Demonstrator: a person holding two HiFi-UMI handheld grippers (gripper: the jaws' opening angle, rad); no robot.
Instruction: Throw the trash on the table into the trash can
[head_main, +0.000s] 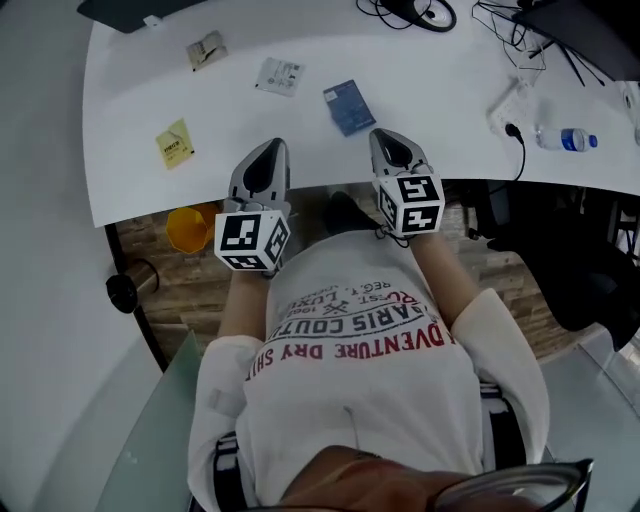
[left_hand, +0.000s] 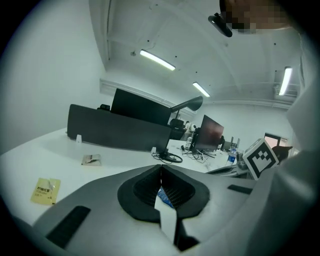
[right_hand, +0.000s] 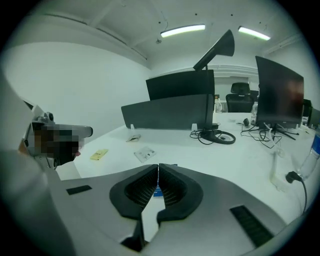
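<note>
1. Four flat packets of trash lie on the white table (head_main: 450, 90), all untouched and none in the trash can.
2. Farthest left, the orange trash can (head_main: 188, 227) stands on the wood floor (head_main: 195, 290) below the table's near edge, partly hidden by that edge. In the head view it sits just beside the left marker cube (head_main: 250, 240).
3. Above it, the yellow packet (head_main: 175, 143) lies near the table's left end, close to the front edge. The tan packet (head_main: 206, 49) lies farther back.
4. The left gripper (head_main: 270, 152) hangs over the table's near edge and points across the tabletop. Its jaws are pressed together with nothing between them.
5. The white packet (head_main: 279, 76) lies beyond the left gripper's tip, well apart from it.
6. The blue packet (head_main: 348, 106) lies between the lines of the two grippers, near the right one's tip. In both gripper views a bit of it shows past the closed jaws, on the table rather than in any grip.
7. The right gripper (head_main: 392, 143) also sits at the table's near edge. Its jaws are fully closed and it holds nothing.
8. Farther right are a white power strip (head_main: 505, 105) with a black plug in it and a water bottle (head_main: 566, 139) with a blue label. Black cables (head_main: 415, 12) tangle along the back.
</note>
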